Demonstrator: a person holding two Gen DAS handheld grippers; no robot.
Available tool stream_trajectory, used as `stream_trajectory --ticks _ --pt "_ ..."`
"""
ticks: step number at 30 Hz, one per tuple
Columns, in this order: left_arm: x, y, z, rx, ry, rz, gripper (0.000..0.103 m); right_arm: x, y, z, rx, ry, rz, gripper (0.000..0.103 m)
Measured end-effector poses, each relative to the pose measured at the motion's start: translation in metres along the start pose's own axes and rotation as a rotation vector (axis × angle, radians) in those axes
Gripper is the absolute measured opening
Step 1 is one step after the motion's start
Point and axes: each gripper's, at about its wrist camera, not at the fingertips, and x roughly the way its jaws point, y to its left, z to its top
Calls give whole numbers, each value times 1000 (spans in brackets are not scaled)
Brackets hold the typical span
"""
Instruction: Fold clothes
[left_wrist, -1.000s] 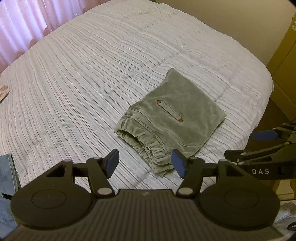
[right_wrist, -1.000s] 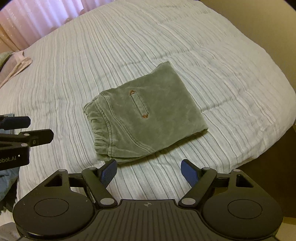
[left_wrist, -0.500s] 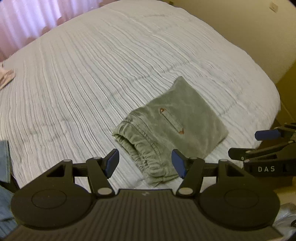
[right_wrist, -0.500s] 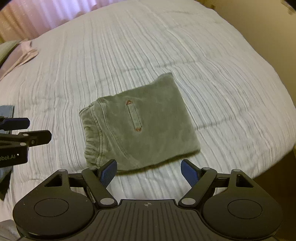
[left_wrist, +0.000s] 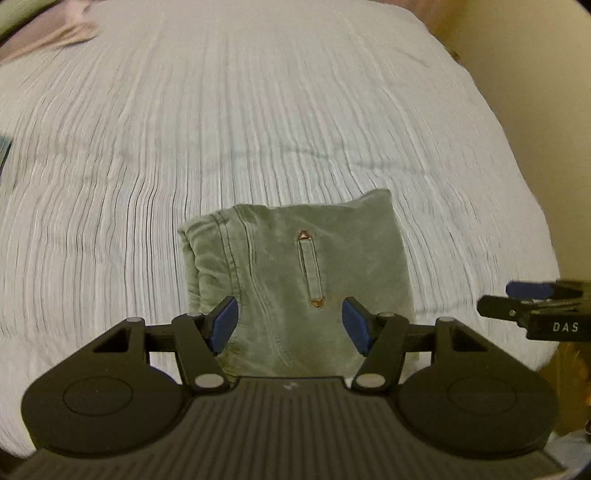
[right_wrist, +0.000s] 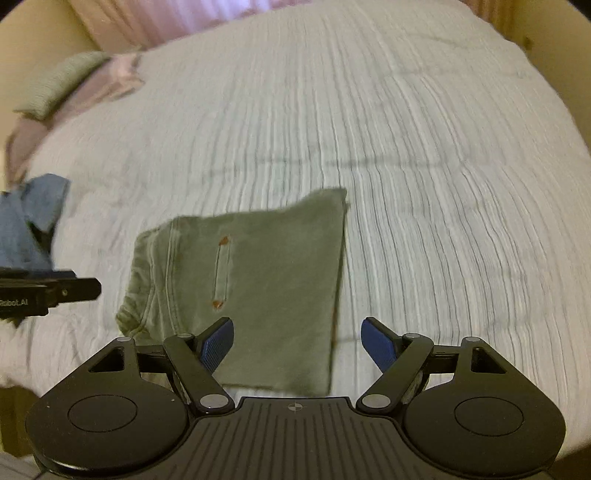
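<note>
Folded green shorts (left_wrist: 295, 280) near the bed's (left_wrist: 258, 110) edge

Your shorts lie in a neat rectangle (elastic waistband bunched, pocket slit with brown tacks up); left gripper (left_wrist: 290, 325) and right gripper (right_wrist: 297, 345) both spread, holding nothing.

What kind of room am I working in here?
Most likely a bedroom. The folded green garment lies on a wide bed with a ribbed pale bedspread, pink curtains hang behind it, and more clothes sit at the bed's edge.

Black left gripper (left_wrist: 290, 325), black right gripper (right_wrist: 297, 345), blue ribbed fingers (right_wrist: 218, 345), silver pivot screws, round side discs, white "DAS" lettering
</note>
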Motion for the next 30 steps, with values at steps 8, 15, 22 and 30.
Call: stream_trajectory --ticks 8,15,22,30 --pt "4 34 -26 -191 -51 120 67 35 -54 15 0 57 106 79" --pt "46 84 -34 -272 -17 73 74 72 -61 18 143 88 180 79" --pt "100 122 -35 -392 34 -131 76 116 -64 4 195 136 120 79" --pt "151 157 -36 -447 28 -284 84 154 -75 0 315 62 170 79"
